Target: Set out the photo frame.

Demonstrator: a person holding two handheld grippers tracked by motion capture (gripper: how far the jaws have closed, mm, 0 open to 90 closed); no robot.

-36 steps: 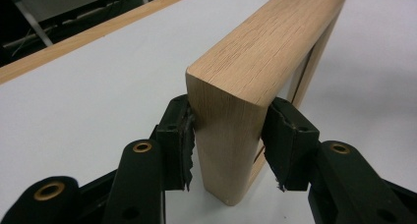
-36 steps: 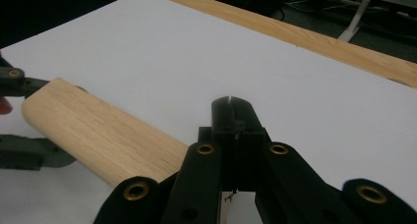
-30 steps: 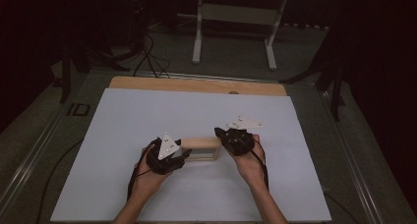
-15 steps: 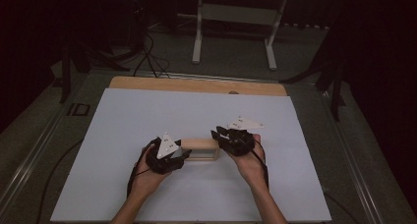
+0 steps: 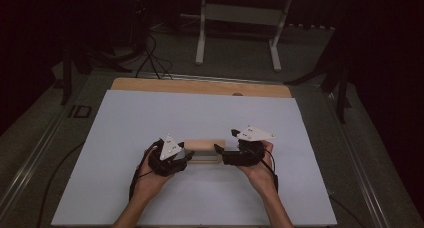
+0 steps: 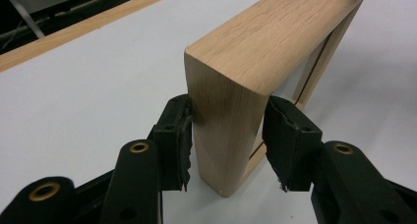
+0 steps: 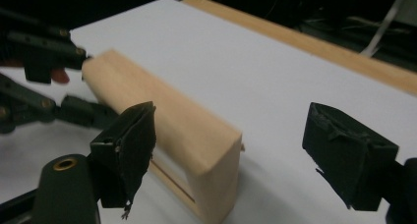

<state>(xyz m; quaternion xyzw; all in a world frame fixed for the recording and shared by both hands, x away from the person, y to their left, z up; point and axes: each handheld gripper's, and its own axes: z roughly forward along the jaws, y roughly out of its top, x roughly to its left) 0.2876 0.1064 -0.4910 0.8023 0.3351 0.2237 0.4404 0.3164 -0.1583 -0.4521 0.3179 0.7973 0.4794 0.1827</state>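
Little has shifted since the earlier frames: both hands sit at nearly the same spots, the right one a touch closer in on the block's end. Nearest the person, the left hand-held gripper [image 5: 187, 157] sits at seven o'clock of the counter's middle, its jaws drawn in on either side of the wooden frame [image 5: 205, 150], one pad pressing the wood and the other just beside it. At five o'clock, the right hand-held gripper [image 5: 218, 149] stands wide open, one jaw beside the frame's other end, the other well apart. The wooden frame stands upright on the white counter [image 5: 200, 113] between the two, just below centre. Beyond, at twelve o'clock, runs a wooden edge strip [image 5: 200, 87].
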